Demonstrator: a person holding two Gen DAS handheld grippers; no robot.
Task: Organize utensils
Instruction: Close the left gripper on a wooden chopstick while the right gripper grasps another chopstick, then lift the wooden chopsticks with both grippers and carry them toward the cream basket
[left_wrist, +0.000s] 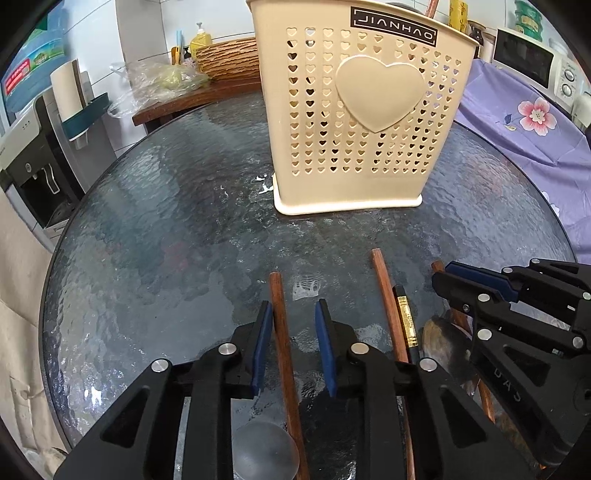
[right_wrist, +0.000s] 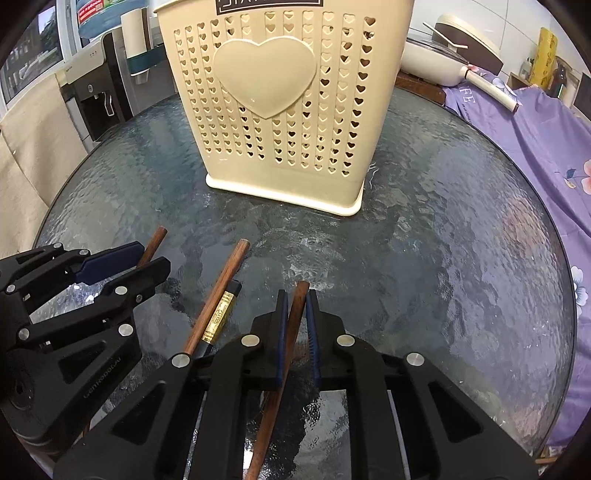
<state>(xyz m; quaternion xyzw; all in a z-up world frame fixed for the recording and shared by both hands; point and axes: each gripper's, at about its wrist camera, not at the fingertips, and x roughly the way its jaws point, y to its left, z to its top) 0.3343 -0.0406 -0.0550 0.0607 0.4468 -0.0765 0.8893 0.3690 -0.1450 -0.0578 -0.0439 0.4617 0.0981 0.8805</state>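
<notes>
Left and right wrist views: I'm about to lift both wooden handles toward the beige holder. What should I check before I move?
1. Right gripper pinching the right wooden handle: ok.
2. Left gripper pinching the left wooden handle: not ok; the handle is between the pads, with a gap on one side.
3. Beige holder upright on the glass table: ok.
4. Table between grippers and holder unobstructed: ok.
5. Holder's top opening free: cannot tell, out of frame.
6. Black-and-gold handle outside both grips: ok.
</notes>
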